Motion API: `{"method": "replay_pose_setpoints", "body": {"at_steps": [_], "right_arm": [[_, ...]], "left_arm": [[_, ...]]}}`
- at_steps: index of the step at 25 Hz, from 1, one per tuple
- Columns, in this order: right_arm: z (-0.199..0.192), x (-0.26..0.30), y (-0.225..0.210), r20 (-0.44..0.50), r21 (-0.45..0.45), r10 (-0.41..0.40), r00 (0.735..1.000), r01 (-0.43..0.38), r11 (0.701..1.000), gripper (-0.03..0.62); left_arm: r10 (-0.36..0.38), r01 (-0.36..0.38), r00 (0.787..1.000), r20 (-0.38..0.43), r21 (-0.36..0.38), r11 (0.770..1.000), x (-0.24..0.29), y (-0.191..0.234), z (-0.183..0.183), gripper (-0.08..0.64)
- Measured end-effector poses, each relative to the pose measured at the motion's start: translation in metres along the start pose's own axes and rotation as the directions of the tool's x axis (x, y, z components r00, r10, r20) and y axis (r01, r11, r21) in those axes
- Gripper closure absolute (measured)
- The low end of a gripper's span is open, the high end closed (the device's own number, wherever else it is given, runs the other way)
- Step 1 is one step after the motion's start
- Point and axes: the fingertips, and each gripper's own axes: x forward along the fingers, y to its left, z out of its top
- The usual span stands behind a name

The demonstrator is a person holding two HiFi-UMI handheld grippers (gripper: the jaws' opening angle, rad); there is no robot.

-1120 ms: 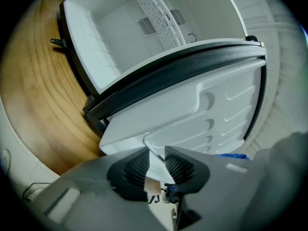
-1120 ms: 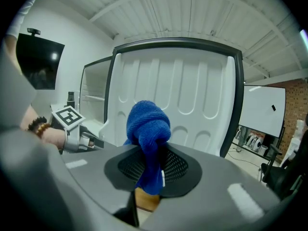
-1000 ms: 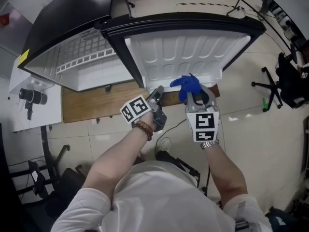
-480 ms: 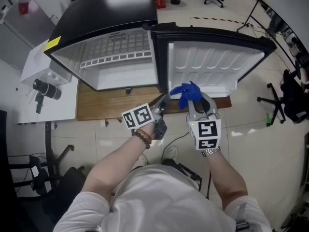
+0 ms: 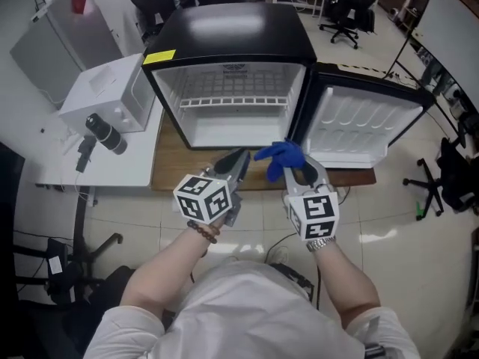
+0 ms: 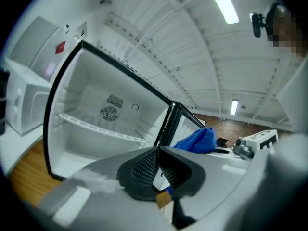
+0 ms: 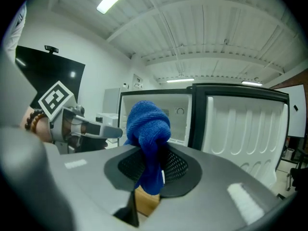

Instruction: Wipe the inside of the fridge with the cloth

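Head view, looking steeply down: I have both grippers held in front of the open fridge (image 5: 224,28), a small black-cased unit with a white interior that stands on a wooden platform (image 5: 174,169). The left gripper (image 5: 238,158) points toward the lower edge of the opening. In the left gripper view its jaws have just closed, and the left gripper (image 6: 157,151) shows its ribbed pads pressed together with nothing between them. The right gripper (image 5: 299,172) sits just beside it, nearer the hinge side, and carries the blue cloth (image 5: 281,155). In the right gripper view the jaws are closed partway on the cloth (image 7: 147,124): the pads pinch its lower fold, and a bunched, knot-like wad stands up above the tips. The cloth is therefore outside the fridge, in front of the opening and apart from any inner wall. From the left gripper view the cloth (image 6: 197,139) appears as a blue lump to the right of the cabinet's front edge. The door (image 5: 359,129) is swung wide to the right, its moulded white liner facing me. Inside the cabinet a wire shelf (image 5: 232,99) spans the upper part, and a round fan grille (image 6: 109,113) sits on the back wall. A white box-shaped unit (image 5: 105,88) stands on the table to the left of the fridge.
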Motion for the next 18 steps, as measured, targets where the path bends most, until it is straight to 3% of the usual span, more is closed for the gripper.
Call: {"method": "replay_pose_setpoints", "body": {"at_steps": [3, 7, 18], "right_arm": [[0.006, 0.004, 0.031, 0.005, 0.016, 0.013, 1.0, -0.013, 1.0, 0.52], [0.011, 0.008, 0.065, 0.013, 0.037, 0.032, 0.999, -0.033, 0.999, 0.52], [0.029, 0.013, 0.104, 0.035, 0.046, 0.046, 0.998, -0.048, 0.998, 0.52]], "left_arm": [[0.024, -0.026, 1.0, 0.013, 0.13, 0.991, -0.033, 0.004, 0.021, 0.555], [0.042, -0.045, 0.999, 0.019, 0.229, 0.972, -0.066, 0.009, 0.033, 0.555], [0.061, -0.068, 0.998, 0.031, 0.32, 0.945, -0.097, 0.02, 0.045, 0.555]]}}
